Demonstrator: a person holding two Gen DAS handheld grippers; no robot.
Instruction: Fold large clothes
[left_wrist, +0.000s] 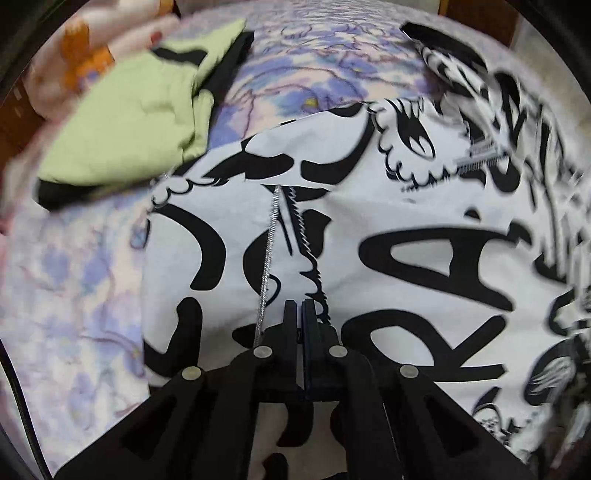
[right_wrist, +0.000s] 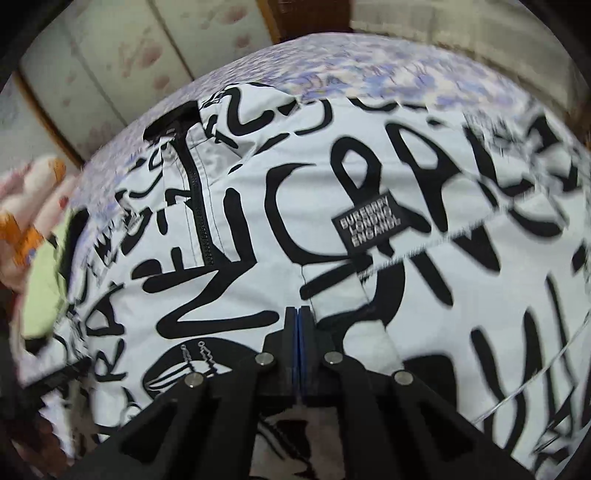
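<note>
Progress: I am judging that the folding is only in its early part; the white jacket with black lettering (left_wrist: 369, 229) is lying spread wide over the bed (left_wrist: 74, 295), and I am not seeing any finished, compact fold of it.
Left to do: I am thinking the sides and the length are waiting to be brought over each other, then flattened.
Already folded: a light green garment (left_wrist: 122, 122) with black trim is lying as a flat packet toward the far left corner of the bed, so that piece is looking done.
Left gripper (left_wrist: 299, 306): its fingers are pressing together above the jacket; I cannot tell whether a thin layer of cloth is pinched between them.
Right gripper (right_wrist: 299, 314): its fingers are also closing fully on each other, close over a seam of the jacket; a pinch of fabric I cannot confirm.
Where the jacket is: it is covering the middle and right part of the bed, on the purple flowered sheet.
How the jacket is looking: thin, smooth cloth with soft wrinkles; a black zipper (right_wrist: 197, 206) is running down it, and a small black label (right_wrist: 365, 225) is sewn on.
Other things: a pink and orange plush toy (left_wrist: 66, 55) is lying at the far left edge.
</note>
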